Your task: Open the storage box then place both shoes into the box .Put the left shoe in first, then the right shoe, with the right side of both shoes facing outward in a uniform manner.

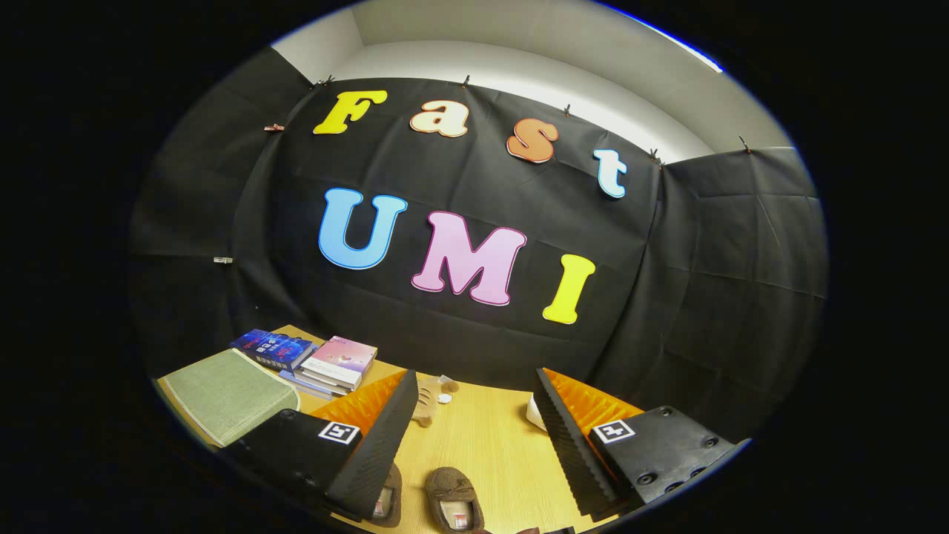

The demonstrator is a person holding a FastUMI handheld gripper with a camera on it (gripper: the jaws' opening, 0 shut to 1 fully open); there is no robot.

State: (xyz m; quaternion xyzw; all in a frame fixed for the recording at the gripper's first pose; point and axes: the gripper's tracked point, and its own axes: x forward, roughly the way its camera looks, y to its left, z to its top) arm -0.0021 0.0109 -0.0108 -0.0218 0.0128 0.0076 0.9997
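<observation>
Two brown slippers lie on the wooden table [489,437] below the fingers. One slipper [454,498] sits in the gap between them; the other slipper [387,498] is partly hidden under the left finger [374,445]. My gripper [474,437] is open, held above the table, with nothing between its fingers. The right finger [571,445] stands well apart from the left. A green cloth-covered storage box [226,393], lid shut, stands at the table's left, beyond the left finger.
A stack of books [334,363] lies past the green box, with a blue book [270,347] beside it. A small tan plush toy [428,397] sits just ahead of the left finger. A white object [535,412] peeks out by the right finger.
</observation>
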